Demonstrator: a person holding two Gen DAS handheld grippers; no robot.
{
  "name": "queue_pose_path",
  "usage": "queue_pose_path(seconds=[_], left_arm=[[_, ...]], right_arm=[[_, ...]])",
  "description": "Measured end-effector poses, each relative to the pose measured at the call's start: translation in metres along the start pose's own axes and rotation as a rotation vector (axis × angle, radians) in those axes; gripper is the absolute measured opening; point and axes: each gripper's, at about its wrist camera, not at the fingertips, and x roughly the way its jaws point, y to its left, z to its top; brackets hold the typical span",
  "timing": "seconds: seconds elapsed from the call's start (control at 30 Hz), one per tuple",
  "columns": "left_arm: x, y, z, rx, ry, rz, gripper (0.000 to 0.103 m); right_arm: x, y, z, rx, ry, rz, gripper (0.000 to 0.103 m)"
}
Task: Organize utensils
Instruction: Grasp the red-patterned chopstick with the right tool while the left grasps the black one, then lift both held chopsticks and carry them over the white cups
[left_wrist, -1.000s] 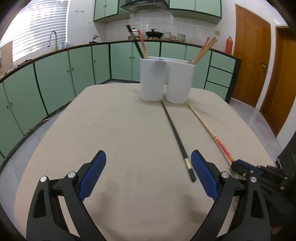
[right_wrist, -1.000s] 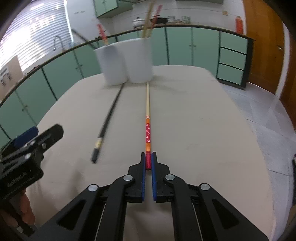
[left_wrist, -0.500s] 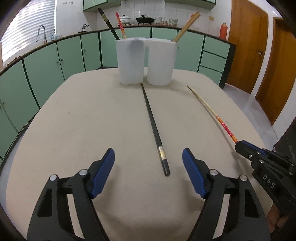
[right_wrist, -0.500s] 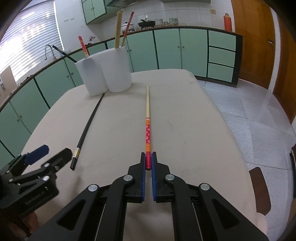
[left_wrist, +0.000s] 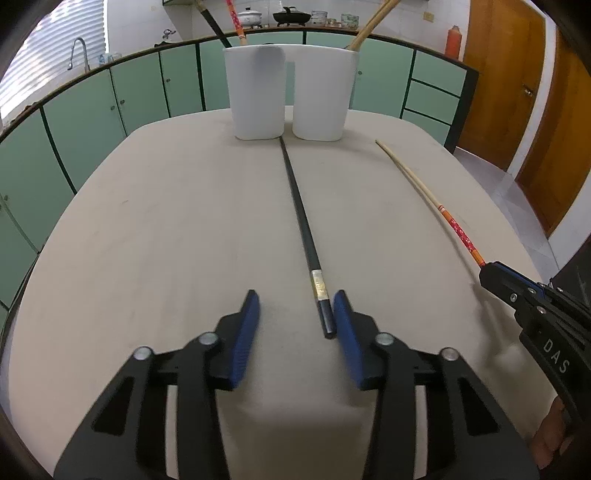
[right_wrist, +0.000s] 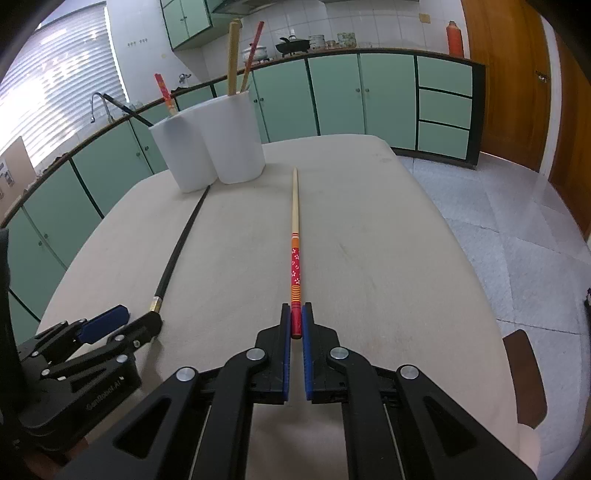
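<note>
A black chopstick (left_wrist: 301, 218) lies on the beige table, pointing at two white holders (left_wrist: 288, 92). My left gripper (left_wrist: 293, 317) is open, its jaws partly closed in around the chopstick's near end, which lies against the right pad (left_wrist: 347, 332). My right gripper (right_wrist: 294, 325) is shut on the red end of a red-and-wood chopstick (right_wrist: 294, 229), held out over the table. The black chopstick (right_wrist: 181, 240) and the holders (right_wrist: 210, 147) also show in the right wrist view, with several chopsticks standing in them.
The table (left_wrist: 166, 229) is rounded, with its edges close on both sides. Green kitchen cabinets (right_wrist: 369, 92) run behind it. Wooden doors (left_wrist: 517, 92) stand at the right. A brown chair seat (right_wrist: 524, 373) sits by the table's right edge.
My left gripper has moved forward and right over the black chopstick's end and its jaws have narrowed. My right gripper, holding the red chopstick, has swung it away from the holders.
</note>
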Motion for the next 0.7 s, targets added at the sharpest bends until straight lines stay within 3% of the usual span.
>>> queue_pose_path(seconds=[0.27,0.7], left_arm=[[-0.003,0.008,0.001,-0.042,-0.009,-0.011,0.006],[-0.034,0.012,0.003,-0.003,-0.096,0.013,0.006]], right_arm=[[-0.003,0.005,-0.001,-0.03,-0.012,-0.025,0.006],[-0.023,0.013,0.007,-0.081,-0.052,-0.056,0.006]])
